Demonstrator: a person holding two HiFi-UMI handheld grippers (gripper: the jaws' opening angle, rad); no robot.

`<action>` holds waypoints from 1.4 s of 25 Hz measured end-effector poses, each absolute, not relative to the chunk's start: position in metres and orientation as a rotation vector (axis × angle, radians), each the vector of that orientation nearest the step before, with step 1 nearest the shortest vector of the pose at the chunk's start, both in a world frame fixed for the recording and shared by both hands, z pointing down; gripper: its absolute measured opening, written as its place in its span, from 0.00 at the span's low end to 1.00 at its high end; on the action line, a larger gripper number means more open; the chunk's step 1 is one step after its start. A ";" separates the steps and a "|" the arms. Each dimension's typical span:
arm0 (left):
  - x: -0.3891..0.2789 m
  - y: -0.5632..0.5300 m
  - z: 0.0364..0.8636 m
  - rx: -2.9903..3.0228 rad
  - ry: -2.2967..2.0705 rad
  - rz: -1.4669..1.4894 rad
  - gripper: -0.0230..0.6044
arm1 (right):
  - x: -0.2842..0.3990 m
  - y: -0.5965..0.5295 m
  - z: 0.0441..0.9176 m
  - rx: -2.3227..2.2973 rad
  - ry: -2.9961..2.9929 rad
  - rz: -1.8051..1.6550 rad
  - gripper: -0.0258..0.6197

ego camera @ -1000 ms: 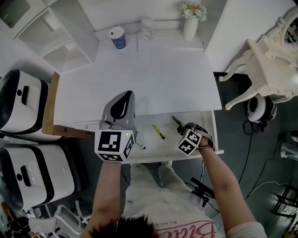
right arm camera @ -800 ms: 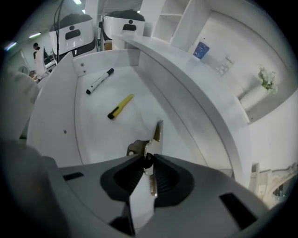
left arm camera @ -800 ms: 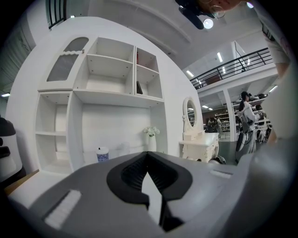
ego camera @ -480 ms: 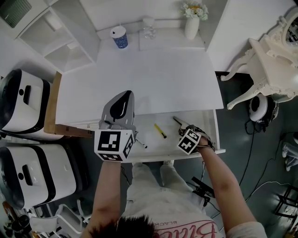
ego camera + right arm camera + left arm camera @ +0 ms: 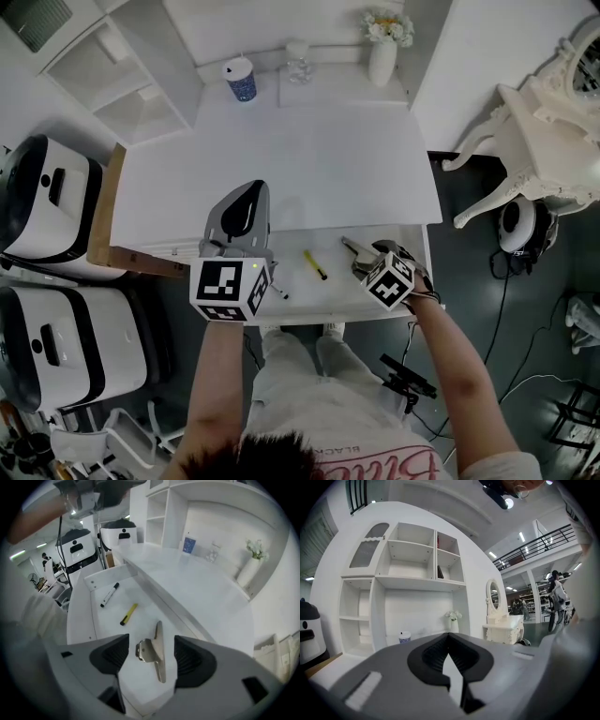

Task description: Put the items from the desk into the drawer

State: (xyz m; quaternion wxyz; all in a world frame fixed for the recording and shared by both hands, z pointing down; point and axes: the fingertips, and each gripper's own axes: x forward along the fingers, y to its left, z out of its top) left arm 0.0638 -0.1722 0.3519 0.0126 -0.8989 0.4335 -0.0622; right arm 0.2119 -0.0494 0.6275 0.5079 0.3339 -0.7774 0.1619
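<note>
Silver metal clip (image 5: pixel 159 639) lies flat on the floor of the open white drawer (image 5: pixel 309 298), directly under the right gripper (image 5: pixel 151 660). That gripper's jaws have just been opening and now stand wide, one on each side of the clip, not touching it. Clip's long axis runs along the gap, crosswise to the closing line. Same drawer, further left: yellow stick (image 5: pixel 129 613), then black-and-white marker (image 5: pixel 109 595). Left gripper (image 5: pixel 450 660) closed on nothing, held level over the white counter (image 5: pixel 309 159), aimed at its back edge. Blue cup (image 5: pixel 240 79) and white vase (image 5: pixel 382 58) stand there, well apart from both grippers; cup lies nearer the left one. Judgement: release looks done; right gripper should lift clear.
</note>
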 end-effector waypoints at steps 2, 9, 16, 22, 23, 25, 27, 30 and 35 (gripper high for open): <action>0.065 -0.169 0.350 -2.791 1.370 -0.185 0.05 | 0.214 -0.055 0.611 0.834 -1.903 0.356 0.46; 0.068 -0.161 0.340 -2.778 1.358 -0.154 0.05 | 0.215 -0.070 0.548 0.915 -1.974 0.265 0.45; 0.062 -0.146 0.324 -2.782 1.291 -0.109 0.05 | 0.208 -0.078 0.465 1.197 -2.077 0.184 0.07; 0.042 -0.120 0.307 -2.769 1.206 -0.070 0.05 | 0.189 -0.062 0.400 1.412 -2.118 0.081 0.05; 0.037 -0.114 0.305 -2.759 1.192 -0.074 0.05 | 0.184 -0.058 0.389 1.443 -2.115 0.048 0.05; 0.029 -0.105 0.298 -2.748 1.166 -0.065 0.05 | 0.175 -0.049 0.366 1.511 -2.106 -0.017 0.05; 0.021 -0.095 0.289 -2.746 1.147 -0.034 0.05 | 0.165 -0.040 0.342 1.584 -2.098 -0.078 0.05; 0.008 -0.078 0.275 -2.742 1.118 0.010 0.05 | 0.147 -0.023 0.311 1.675 -2.094 -0.148 0.05; -0.014 -0.050 0.256 -2.730 1.062 0.056 0.05 | 0.121 0.007 0.275 1.796 -2.059 -0.222 0.05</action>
